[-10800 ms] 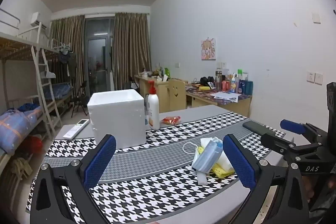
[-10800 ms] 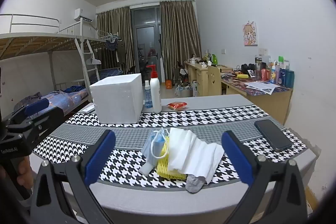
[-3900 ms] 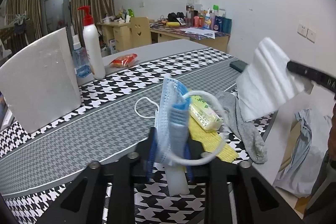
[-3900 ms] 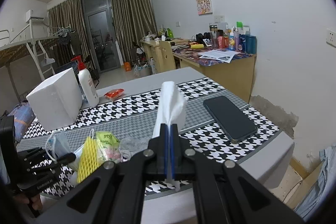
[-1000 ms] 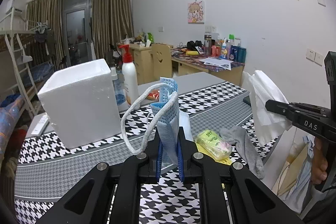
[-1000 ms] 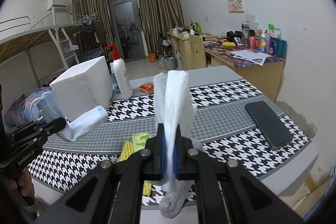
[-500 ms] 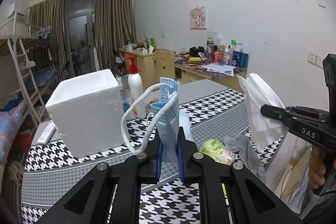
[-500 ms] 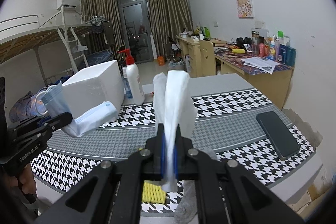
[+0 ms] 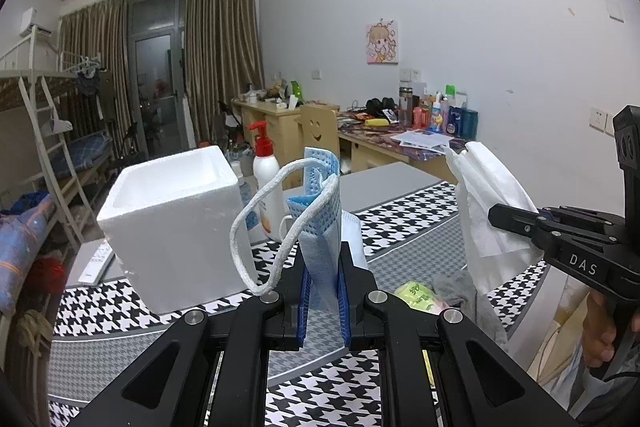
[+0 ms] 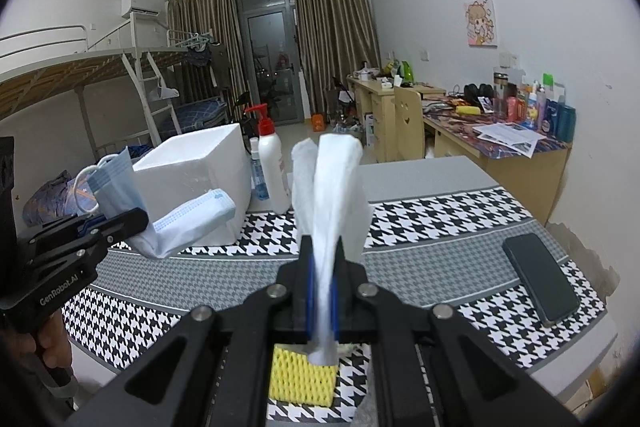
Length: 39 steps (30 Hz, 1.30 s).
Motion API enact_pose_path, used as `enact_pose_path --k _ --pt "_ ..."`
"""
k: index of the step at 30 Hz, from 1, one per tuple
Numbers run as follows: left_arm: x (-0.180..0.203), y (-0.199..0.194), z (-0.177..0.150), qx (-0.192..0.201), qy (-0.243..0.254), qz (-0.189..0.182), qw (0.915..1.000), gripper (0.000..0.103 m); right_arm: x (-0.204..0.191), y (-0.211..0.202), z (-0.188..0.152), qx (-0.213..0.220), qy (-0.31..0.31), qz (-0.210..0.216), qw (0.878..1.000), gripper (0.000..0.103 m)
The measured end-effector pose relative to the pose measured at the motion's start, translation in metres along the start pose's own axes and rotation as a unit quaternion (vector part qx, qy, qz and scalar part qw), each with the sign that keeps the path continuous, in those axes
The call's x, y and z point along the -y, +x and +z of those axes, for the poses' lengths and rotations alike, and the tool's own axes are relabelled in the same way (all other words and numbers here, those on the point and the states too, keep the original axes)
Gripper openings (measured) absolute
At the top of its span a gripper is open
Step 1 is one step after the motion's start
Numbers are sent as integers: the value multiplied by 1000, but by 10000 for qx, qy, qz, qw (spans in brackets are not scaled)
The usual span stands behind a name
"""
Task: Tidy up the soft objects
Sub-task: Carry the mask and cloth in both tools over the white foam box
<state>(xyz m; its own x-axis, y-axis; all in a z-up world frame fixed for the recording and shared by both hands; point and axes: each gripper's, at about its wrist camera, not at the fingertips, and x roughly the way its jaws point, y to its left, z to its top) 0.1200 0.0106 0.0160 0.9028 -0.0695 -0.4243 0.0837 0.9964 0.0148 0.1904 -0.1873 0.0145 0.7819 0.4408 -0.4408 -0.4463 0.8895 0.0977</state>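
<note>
My left gripper (image 9: 323,301) is shut on a blue face mask (image 9: 320,211) with a white ear loop, held up above the table. It also shows in the right wrist view (image 10: 120,219), with the mask (image 10: 188,219) hanging from it. My right gripper (image 10: 323,301) is shut on a white folded tissue (image 10: 332,183), also held up; it shows in the left wrist view (image 9: 494,217) with the tissue (image 9: 488,211). An open white foam box (image 9: 176,219) stands at the back left of the table (image 10: 200,163). A yellow foam net (image 10: 302,379), a green packet (image 9: 416,295) and a grey sock (image 9: 460,291) lie below.
A white pump bottle (image 10: 272,171) and a small blue bottle (image 10: 258,179) stand right of the box. A black phone (image 10: 540,279) lies at the table's right edge. A remote (image 9: 98,263) lies left of the box. Bunk bed left, desks at right wall.
Both grippers have risen a little with their loads and the left one has come nearer to the foam box, whose open top now shows. Both grips are unchanged.
</note>
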Motion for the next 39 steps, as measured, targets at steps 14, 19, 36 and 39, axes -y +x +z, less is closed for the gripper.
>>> enact_pose_path --k 14,19,36,39 --pt "-16 4 11 70 -63 122 9999 13 -17 12 16 71 -174 195 9996 9" --pt "-18 5 15 108 -47 195 9997 13 -21 18 21 70 -220 242 9994 9" --pt "-35 8 38 276 -90 348 9990 13 -38 32 45 91 -387 425 9983 9" --pt "-38 9 41 292 -133 380 9988 13 -42 34 48 103 -420 439 9981 9"
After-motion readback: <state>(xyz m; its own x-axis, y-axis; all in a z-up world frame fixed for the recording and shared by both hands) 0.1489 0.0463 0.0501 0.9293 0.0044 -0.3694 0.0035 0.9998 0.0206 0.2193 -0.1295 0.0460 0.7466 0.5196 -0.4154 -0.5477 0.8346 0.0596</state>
